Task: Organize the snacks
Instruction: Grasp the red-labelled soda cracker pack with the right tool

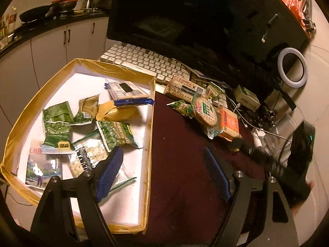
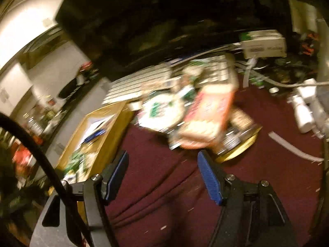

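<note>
A shallow white box [image 1: 121,74] edged with yellow tape holds several snack packets, among them green pea bags [image 1: 117,131] and a blue-ended cracker pack [image 1: 127,92]. My left gripper [image 1: 164,158] stands open over the box's right wall, nothing between its blue pads. More snacks lie on the dark red cloth: a round cracker pack [image 1: 205,111] and an orange packet [image 1: 229,123]. In the blurred right wrist view my right gripper [image 2: 163,162] is open and empty, just short of the orange packet [image 2: 207,113]. The box [image 2: 107,131] lies to its left.
A white keyboard [image 1: 139,59] and a dark monitor [image 1: 195,16] stand behind the snacks. A ring light [image 1: 292,70], a small white carton [image 1: 246,97], cables and white bottles [image 2: 304,111] crowd the right. A gold lid [image 2: 240,146] lies by the orange packet. Kitchen cabinets are at far left.
</note>
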`<state>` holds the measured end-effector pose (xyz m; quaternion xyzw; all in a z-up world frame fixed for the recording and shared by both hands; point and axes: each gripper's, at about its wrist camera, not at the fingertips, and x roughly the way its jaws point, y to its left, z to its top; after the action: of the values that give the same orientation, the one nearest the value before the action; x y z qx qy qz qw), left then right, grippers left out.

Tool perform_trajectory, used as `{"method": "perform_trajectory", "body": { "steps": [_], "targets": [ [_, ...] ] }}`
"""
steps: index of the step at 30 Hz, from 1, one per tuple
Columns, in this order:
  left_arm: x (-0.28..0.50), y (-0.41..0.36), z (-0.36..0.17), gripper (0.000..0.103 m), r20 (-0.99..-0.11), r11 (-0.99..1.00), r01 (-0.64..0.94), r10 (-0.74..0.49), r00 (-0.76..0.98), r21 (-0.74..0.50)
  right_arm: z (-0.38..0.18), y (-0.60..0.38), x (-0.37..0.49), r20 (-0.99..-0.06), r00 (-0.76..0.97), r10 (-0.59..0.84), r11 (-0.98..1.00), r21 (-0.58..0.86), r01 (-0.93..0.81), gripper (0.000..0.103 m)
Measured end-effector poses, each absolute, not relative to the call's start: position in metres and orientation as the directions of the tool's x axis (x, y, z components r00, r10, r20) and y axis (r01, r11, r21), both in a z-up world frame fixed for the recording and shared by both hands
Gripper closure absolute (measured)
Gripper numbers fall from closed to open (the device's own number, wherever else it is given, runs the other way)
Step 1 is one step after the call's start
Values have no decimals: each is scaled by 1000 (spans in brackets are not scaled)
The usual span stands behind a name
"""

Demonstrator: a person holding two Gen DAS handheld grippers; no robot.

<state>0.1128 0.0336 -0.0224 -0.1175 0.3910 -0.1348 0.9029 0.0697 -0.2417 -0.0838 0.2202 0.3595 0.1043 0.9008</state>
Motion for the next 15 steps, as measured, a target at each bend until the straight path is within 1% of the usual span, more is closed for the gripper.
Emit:
{"method": "perform_trajectory", "body": {
  "steps": [3, 7, 15],
  "targets": [
    [111, 33, -23, 22, -671, 932, 154, -345, 656, -328, -82, -263, 89, -624, 726, 289, 882, 468, 51, 34],
    [111, 33, -23, 22, -673, 932, 160, -348, 653, -326, -84, -277, 118, -677, 700, 227, 885, 443, 142, 34],
    [114, 26, -25, 22, -681, 933, 169, -348, 644, -318, -93, -267, 153, -697, 692, 191, 911, 389, 141, 33]
  ]
}}
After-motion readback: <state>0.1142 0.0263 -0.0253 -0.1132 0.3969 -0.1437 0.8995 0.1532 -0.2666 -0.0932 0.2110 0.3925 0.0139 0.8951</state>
